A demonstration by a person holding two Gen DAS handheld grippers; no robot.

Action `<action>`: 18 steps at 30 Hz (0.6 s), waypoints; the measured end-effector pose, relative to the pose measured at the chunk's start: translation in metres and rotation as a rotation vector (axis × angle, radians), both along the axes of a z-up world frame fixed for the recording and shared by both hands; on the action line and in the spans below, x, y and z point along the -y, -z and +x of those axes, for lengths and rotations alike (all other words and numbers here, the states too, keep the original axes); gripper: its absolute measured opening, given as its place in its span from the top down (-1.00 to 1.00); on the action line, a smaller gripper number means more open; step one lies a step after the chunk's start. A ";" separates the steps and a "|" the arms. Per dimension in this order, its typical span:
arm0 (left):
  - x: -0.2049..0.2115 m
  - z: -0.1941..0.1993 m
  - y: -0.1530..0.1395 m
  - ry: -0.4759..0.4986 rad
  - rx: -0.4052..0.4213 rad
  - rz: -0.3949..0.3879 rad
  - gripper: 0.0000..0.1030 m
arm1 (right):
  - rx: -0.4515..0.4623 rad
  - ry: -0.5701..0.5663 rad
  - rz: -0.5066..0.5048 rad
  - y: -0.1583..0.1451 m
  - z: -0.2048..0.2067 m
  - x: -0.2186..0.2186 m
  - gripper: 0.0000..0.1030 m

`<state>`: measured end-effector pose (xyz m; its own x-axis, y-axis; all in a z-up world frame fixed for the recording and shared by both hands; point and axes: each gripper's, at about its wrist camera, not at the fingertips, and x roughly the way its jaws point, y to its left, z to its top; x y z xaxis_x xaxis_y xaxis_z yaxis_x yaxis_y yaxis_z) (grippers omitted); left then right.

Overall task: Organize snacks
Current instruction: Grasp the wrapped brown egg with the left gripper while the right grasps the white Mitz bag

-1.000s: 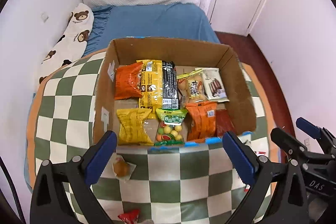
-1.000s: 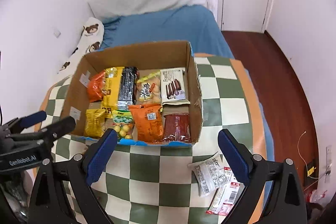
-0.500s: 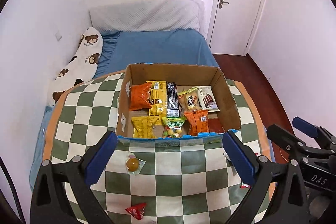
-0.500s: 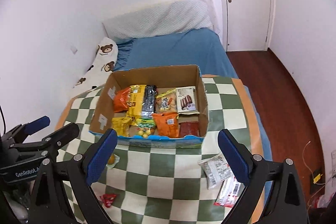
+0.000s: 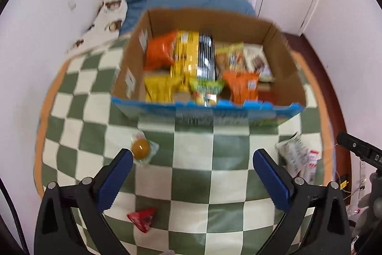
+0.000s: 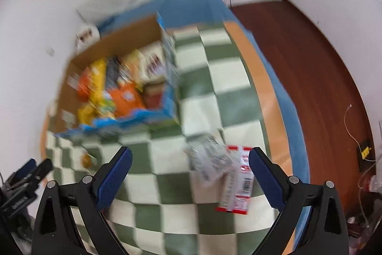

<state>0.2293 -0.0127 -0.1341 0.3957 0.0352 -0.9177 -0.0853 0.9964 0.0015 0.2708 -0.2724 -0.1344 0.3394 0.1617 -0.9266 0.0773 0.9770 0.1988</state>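
Loose snacks lie on the checkered table: a red-and-white sachet (image 6: 238,185) under a grey packet (image 6: 210,159) near the right edge, long axis running toward the cardboard box (image 5: 207,109). Both look light, limp, slippery; best pinched at a sealed end. Right tongs (image 6: 189,173) and left tongs (image 5: 192,176) gape wide, empty.

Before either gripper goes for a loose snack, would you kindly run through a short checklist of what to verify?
1. Left gripper jaws open, nothing held: ok.
2. Right gripper jaws open, nothing held: ok.
3. Loose snacks located on the checkered cloth: round yellow snack, red packet, grey packet, red-and-white packet: ok.
4. Views sharp enough to aim: not ok, both blurred.
5. Free room in the cardboard box: cannot tell.
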 end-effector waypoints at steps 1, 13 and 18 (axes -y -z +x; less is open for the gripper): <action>0.002 0.001 0.015 -0.009 -0.033 0.003 -1.00 | -0.031 -0.018 -0.003 0.016 0.006 0.004 -0.94; -0.029 -0.025 0.092 -0.128 -0.220 0.022 -1.00 | -0.264 -0.235 -0.135 0.166 0.044 -0.033 -0.75; -0.077 -0.034 0.095 -0.206 -0.235 0.016 -1.00 | -0.279 -0.219 -0.085 0.176 0.027 -0.051 -0.34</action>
